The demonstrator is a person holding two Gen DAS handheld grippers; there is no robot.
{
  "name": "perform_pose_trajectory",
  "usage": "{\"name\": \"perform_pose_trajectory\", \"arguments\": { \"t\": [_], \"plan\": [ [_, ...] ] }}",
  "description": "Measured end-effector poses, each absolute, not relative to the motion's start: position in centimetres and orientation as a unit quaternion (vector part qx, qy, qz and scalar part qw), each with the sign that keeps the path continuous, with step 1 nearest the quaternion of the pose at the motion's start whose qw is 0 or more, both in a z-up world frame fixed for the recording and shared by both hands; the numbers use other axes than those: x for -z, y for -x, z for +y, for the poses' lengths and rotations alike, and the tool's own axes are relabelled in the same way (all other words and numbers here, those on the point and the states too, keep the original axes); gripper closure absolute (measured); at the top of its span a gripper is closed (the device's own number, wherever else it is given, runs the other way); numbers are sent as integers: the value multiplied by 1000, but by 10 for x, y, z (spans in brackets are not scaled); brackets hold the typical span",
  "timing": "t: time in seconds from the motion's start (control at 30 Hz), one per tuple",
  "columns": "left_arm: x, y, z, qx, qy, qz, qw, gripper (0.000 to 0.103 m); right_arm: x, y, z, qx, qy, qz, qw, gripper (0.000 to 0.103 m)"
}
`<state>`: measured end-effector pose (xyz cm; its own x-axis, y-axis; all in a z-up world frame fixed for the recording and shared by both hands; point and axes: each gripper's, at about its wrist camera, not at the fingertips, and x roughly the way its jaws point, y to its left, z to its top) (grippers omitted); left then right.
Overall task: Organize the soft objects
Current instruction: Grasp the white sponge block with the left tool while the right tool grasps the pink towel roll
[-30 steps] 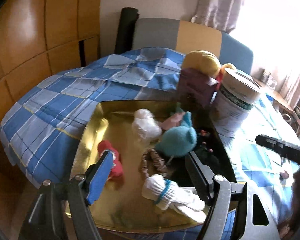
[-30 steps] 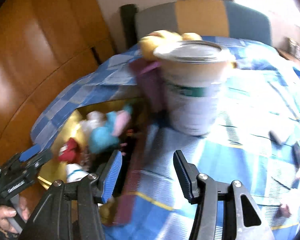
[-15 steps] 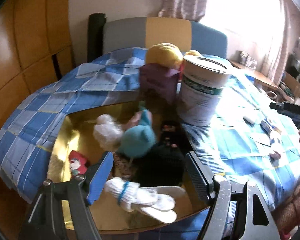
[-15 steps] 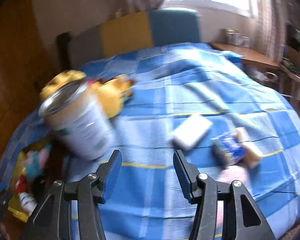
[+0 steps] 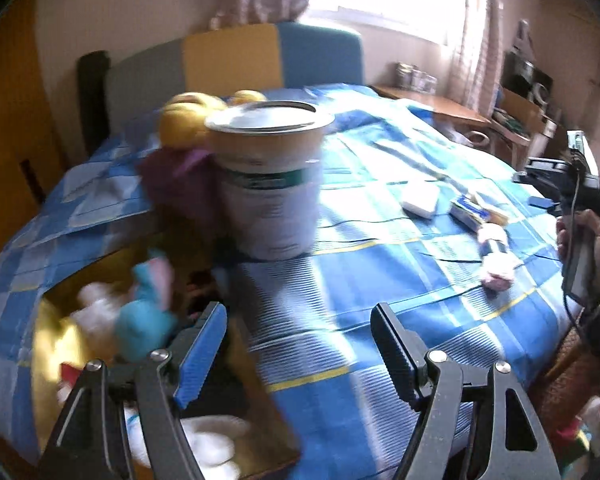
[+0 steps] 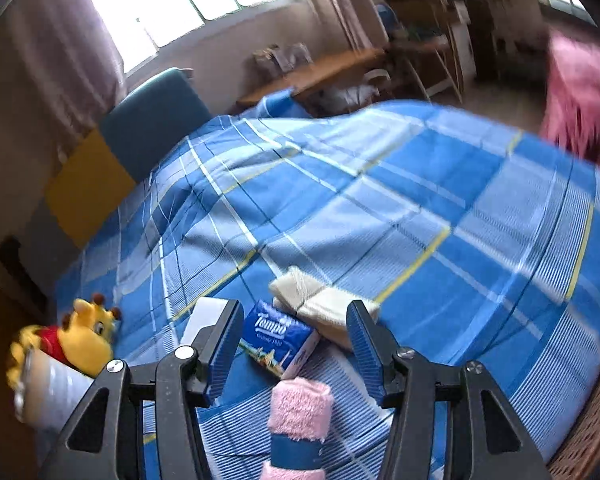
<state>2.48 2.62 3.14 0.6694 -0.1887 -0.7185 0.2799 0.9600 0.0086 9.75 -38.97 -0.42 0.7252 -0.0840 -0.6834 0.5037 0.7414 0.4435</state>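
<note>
My left gripper [image 5: 300, 354] hangs open over the blue checked bedcover [image 5: 388, 132], beside the gold tray [image 5: 50, 328]. The tray holds a teal plush [image 5: 140, 320], white socks [image 5: 212, 444] and other soft toys, all blurred. My right gripper [image 6: 294, 344] is open with nothing gripped. It hovers over a pink rolled towel [image 6: 300, 408] with a blue band and a blue tissue pack [image 6: 280, 336]. A cream folded cloth [image 6: 320, 300] lies just beyond. In the left wrist view a hand holds the right gripper [image 5: 540, 190] above the pink towel [image 5: 496, 256].
A big tin [image 5: 268, 176] stands mid-bed with a yellow plush [image 5: 184, 120] and a purple box [image 5: 176, 184] behind it. A white box [image 5: 420, 200] lies near the tissue pack [image 5: 470, 210]. A wicker basket [image 6: 592, 420] and a pink fluffy thing [image 6: 584, 92] are at the right.
Both views have swung right. The left one went from above the tray to beside the tin. The right one went from the tin to the towel and tissue pack. Both jaws kept their width.
</note>
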Motion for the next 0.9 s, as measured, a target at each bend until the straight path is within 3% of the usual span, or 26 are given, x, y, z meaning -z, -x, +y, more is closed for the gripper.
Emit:
{"name": "perform_pose_trajectory", "arguments": {
  "t": [0.3, 0.4, 0.9],
  "plan": [
    [-11, -77, -73, 191, -138, 393, 889, 27, 13, -91, -396, 146, -372, 329, 856, 49],
    [-1, -106, -108, 215, -151, 398, 879, 19, 14, -87, -400, 140, -391, 320, 852, 49],
    [54, -227, -232, 265, -214, 411, 846, 18, 24, -88, -408, 88, -452, 319, 828, 49]
  ]
}}
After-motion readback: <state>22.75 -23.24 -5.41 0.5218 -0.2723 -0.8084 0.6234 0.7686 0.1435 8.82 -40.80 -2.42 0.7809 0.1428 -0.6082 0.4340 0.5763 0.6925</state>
